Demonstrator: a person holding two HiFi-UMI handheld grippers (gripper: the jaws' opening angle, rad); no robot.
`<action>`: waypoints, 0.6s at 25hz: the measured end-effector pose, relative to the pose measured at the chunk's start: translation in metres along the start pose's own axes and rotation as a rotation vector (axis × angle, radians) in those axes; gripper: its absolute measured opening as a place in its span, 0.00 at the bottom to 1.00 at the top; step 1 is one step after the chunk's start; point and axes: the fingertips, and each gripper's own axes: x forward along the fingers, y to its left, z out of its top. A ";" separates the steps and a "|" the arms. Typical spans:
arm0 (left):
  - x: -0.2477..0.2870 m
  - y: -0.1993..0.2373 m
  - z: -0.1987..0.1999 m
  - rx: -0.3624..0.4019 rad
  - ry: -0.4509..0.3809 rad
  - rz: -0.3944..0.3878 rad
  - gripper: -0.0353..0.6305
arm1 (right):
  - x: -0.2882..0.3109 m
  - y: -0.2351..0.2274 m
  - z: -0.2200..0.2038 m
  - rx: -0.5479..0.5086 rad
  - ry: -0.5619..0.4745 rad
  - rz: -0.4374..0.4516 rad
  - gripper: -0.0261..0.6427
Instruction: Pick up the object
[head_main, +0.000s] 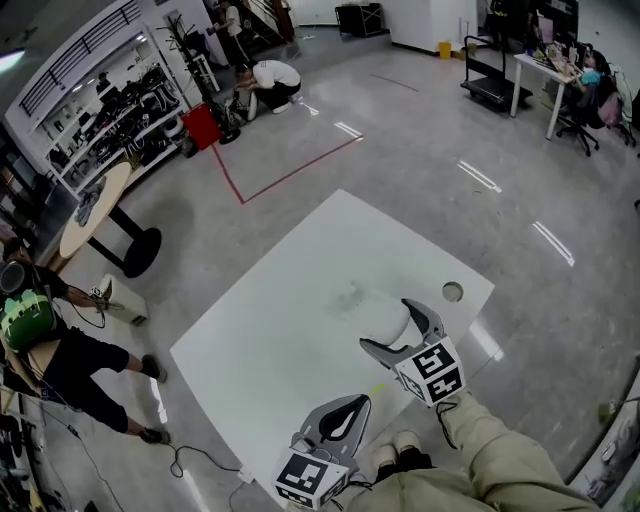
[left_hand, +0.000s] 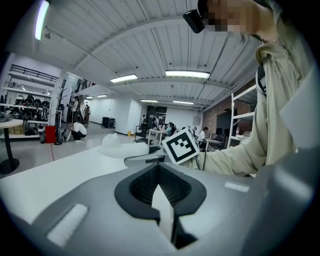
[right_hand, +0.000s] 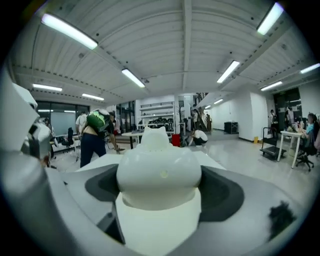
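Head view: the right gripper is straddling the one white object, which is lying on the single table, toward its right side. The left gripper is hovering over the table's near edge. That makes two grippers.

Left gripper view: its fingers are pressing together on nothing. The object is lying on the table ahead.

Right gripper view: the fingers are pinching the object by its flanks. The grasp looks to be in hand, and the next move is likely calling for a steady lift off the table.
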 end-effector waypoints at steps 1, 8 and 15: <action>-0.005 -0.001 0.003 0.009 -0.010 0.000 0.06 | -0.009 0.006 0.013 0.008 -0.036 0.004 0.74; -0.035 -0.018 0.010 0.036 -0.077 0.005 0.06 | -0.080 0.045 0.067 0.012 -0.212 0.008 0.74; -0.075 -0.034 0.001 0.043 -0.089 -0.022 0.06 | -0.138 0.095 0.097 0.004 -0.321 -0.009 0.74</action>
